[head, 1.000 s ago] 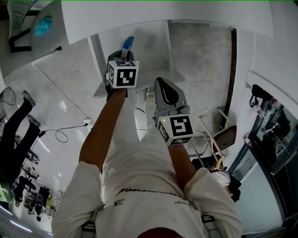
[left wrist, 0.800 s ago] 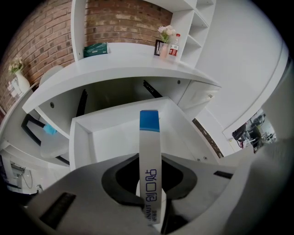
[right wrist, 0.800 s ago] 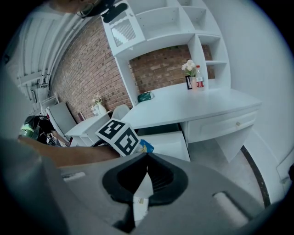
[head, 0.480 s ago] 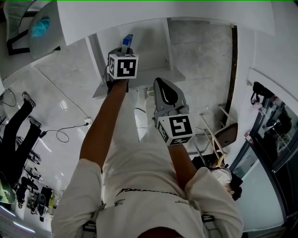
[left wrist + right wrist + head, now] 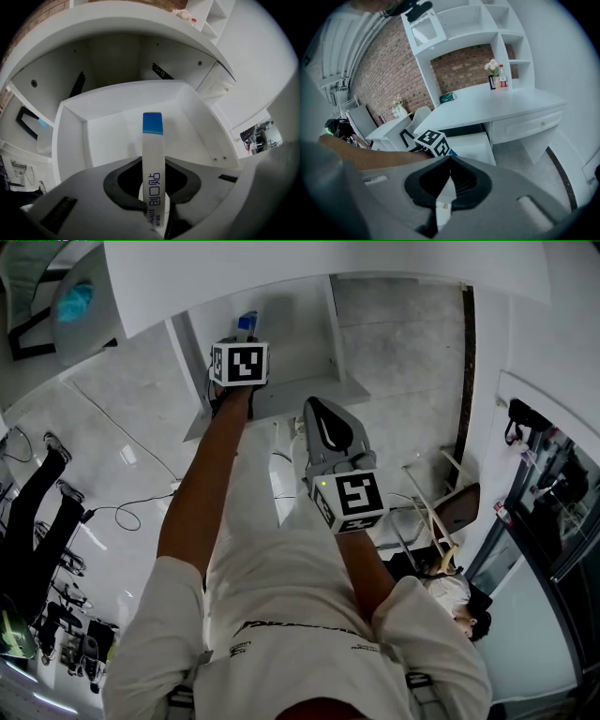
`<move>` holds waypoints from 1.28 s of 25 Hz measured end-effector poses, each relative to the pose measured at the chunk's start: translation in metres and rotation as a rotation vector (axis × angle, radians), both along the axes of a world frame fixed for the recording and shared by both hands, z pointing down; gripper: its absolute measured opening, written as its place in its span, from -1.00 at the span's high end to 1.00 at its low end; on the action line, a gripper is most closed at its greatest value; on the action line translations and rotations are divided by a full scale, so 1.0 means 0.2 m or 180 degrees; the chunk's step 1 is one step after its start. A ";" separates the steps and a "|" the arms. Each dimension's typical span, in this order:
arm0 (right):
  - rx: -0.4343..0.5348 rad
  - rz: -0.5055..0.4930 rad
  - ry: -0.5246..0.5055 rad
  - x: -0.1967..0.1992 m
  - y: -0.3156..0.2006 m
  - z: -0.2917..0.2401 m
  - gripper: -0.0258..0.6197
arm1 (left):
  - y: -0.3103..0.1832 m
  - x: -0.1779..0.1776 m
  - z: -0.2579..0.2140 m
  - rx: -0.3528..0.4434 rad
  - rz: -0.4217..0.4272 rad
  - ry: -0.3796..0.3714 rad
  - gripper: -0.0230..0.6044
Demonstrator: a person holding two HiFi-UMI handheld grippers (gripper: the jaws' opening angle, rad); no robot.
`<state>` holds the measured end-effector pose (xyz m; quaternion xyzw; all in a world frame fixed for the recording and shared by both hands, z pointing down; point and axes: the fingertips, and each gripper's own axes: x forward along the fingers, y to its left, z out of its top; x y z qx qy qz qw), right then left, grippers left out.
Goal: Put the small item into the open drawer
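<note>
Two grippers work at a white desk (image 5: 497, 105) set against a brick wall (image 5: 393, 65), with grey tiled floor (image 5: 131, 390) below. Flowers (image 5: 492, 67) and a bottle (image 5: 502, 77) stand along the desk's back edge, with a green box (image 5: 448, 97) further left and white shelves (image 5: 473, 23) above. The open drawer (image 5: 70, 136) juts from the desk's front edge. The left gripper (image 5: 153, 164) clenches the small box (image 5: 152, 140), white with its blue end pointing down over the drawer's middle. The right gripper (image 5: 450, 164) is held back from the drawer's front edge with its jaws closed together.
</note>
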<state>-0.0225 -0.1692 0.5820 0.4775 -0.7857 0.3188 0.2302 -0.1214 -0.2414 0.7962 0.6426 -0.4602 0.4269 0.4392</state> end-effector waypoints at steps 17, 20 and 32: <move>-0.0046 0.0068 0.0001 0.05 0.04 0.03 0.93 | -0.01 0.04 0.09 -0.0095 -0.0034 0.0027 0.67; -0.0042 0.0070 -0.0007 0.06 0.04 0.03 0.93 | -0.01 0.05 0.10 -0.0095 -0.0030 0.0034 0.65; -0.0031 0.0085 -0.0042 0.06 0.03 0.01 0.93 | -0.04 0.06 0.01 -0.0025 -0.0136 0.0227 0.41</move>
